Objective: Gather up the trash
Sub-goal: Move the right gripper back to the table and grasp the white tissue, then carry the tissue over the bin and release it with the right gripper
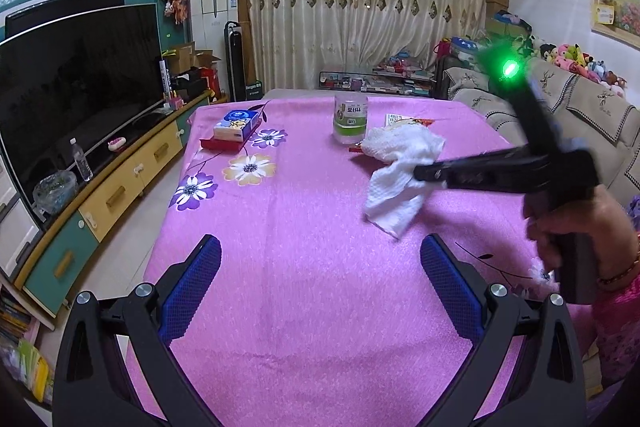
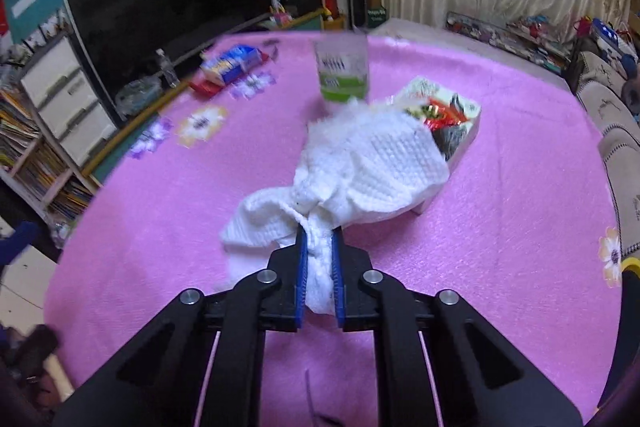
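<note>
A crumpled white paper towel [image 2: 360, 163] lies on the pink tablecloth [image 2: 500, 227], partly draped over a small white box [image 2: 460, 131] with red wrappers in it. My right gripper [image 2: 319, 239] is shut on the towel's near end. In the left wrist view the right gripper [image 1: 420, 173] reaches in from the right and pinches the towel [image 1: 400, 163]. My left gripper [image 1: 320, 259] is open and empty above the near part of the cloth [image 1: 300, 227].
A clear plastic jar [image 1: 351, 119] with a green label stands behind the towel. A blue tissue pack [image 1: 236, 123] lies on a red tray at the far left. A TV [image 1: 76, 87] and cabinet are left of the table, a sofa [image 1: 580, 115] on the right.
</note>
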Demonstrator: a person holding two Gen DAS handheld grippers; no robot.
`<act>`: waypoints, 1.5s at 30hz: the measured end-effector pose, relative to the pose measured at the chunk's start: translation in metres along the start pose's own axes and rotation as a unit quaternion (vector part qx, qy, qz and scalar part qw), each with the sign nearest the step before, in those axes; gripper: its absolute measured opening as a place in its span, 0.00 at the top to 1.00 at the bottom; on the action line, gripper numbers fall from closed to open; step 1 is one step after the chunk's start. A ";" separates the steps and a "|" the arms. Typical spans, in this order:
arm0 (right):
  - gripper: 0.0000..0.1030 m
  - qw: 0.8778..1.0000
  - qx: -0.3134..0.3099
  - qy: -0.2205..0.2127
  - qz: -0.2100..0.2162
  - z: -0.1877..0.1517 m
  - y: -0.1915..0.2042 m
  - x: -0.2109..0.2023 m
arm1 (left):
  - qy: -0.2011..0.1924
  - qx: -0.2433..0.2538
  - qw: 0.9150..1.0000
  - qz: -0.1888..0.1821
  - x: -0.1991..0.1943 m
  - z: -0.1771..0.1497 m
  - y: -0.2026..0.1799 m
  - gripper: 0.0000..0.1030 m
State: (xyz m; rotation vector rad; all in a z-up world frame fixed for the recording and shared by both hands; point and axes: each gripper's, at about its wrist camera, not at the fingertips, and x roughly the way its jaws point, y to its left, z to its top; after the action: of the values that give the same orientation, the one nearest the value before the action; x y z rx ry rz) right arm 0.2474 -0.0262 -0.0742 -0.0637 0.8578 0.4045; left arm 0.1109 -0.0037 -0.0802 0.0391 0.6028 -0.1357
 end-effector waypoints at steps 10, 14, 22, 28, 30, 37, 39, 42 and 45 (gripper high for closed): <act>0.90 0.993 -0.019 -0.105 0.051 0.015 0.001 -0.115 | -0.004 0.012 1.000 -0.008 -0.003 0.000 -0.014 0.05; 0.90 0.991 -0.022 -0.123 0.055 0.017 -0.003 -0.140 | -0.006 0.021 1.000 -0.018 -0.004 -0.001 -0.023 0.05; 0.90 0.988 -0.010 -0.133 0.082 0.019 -0.024 -0.163 | -0.004 0.029 0.999 -0.024 -0.002 0.000 -0.032 0.05; 0.90 0.989 -0.005 -0.149 0.012 0.024 -0.035 -0.171 | -0.003 0.034 0.999 -0.029 -0.002 0.000 -0.036 0.05; 0.90 0.987 -0.006 -0.160 -0.015 0.023 -0.038 -0.176 | -0.002 0.037 0.999 -0.030 -0.001 0.000 -0.039 0.05; 0.90 0.986 0.016 -0.163 -0.031 0.011 -0.068 -0.192 | 0.003 0.041 0.998 -0.036 0.003 0.000 -0.045 0.05; 0.90 0.985 0.025 -0.162 -0.049 0.004 -0.080 -0.195 | 0.001 0.039 0.998 -0.039 0.003 0.001 -0.047 0.05; 0.90 0.984 0.043 -0.157 -0.076 -0.009 -0.103 -0.198 | 0.002 0.030 0.998 -0.050 0.007 0.005 -0.049 0.05; 0.90 0.980 0.066 -0.153 -0.108 -0.025 -0.132 -0.202 | 0.006 0.020 0.998 -0.060 0.010 0.009 -0.053 0.05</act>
State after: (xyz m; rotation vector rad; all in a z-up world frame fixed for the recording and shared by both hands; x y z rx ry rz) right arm 0.1605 -0.2181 0.0455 0.0283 0.5637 0.1456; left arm 0.1168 -0.0585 -0.0790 0.0428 0.6136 -0.2648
